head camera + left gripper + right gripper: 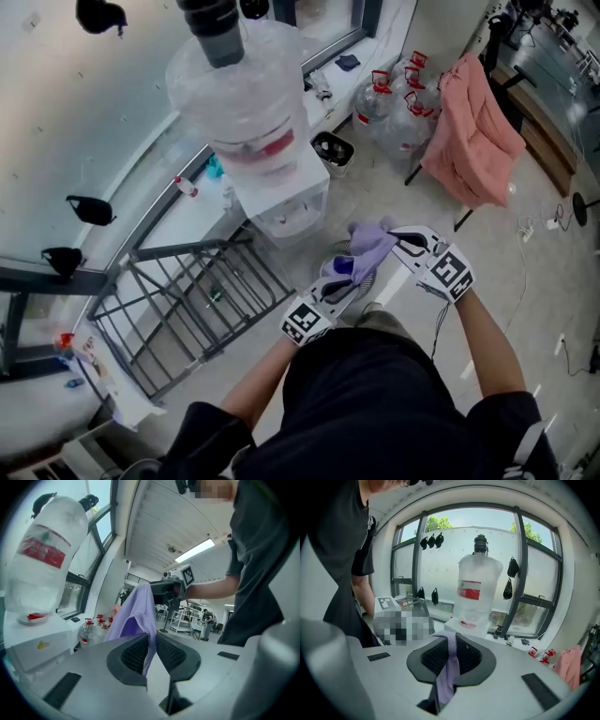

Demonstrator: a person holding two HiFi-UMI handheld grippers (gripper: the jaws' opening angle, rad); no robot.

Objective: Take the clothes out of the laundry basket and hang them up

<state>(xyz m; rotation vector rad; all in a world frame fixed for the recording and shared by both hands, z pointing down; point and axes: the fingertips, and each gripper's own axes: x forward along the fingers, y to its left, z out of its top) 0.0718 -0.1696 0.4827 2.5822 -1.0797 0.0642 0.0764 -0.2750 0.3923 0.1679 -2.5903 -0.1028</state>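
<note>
The left claw point(339, 281) is shut tight on one edge of the purple cloth point(371, 244), and the right claw point(401, 236) pinches another edge; the cloth bunches up between them

The person wears a black short-sleeved top point(375, 403), loose at the shoulders. The left gripper point(339, 284) and the right gripper point(401, 240) are a matched pair, with broad, smooth shells of pale grey. Each has black rectangular slots point(61, 691) sunk into the shell and a dark rounded collar point(117, 667) framing two black, finely ribbed pads point(136, 654). Each carries a white marker cube point(307, 322) printed with bold black square patterns. A thin dark cable point(439, 323) trails from the right gripper alongside the forearm.
</note>
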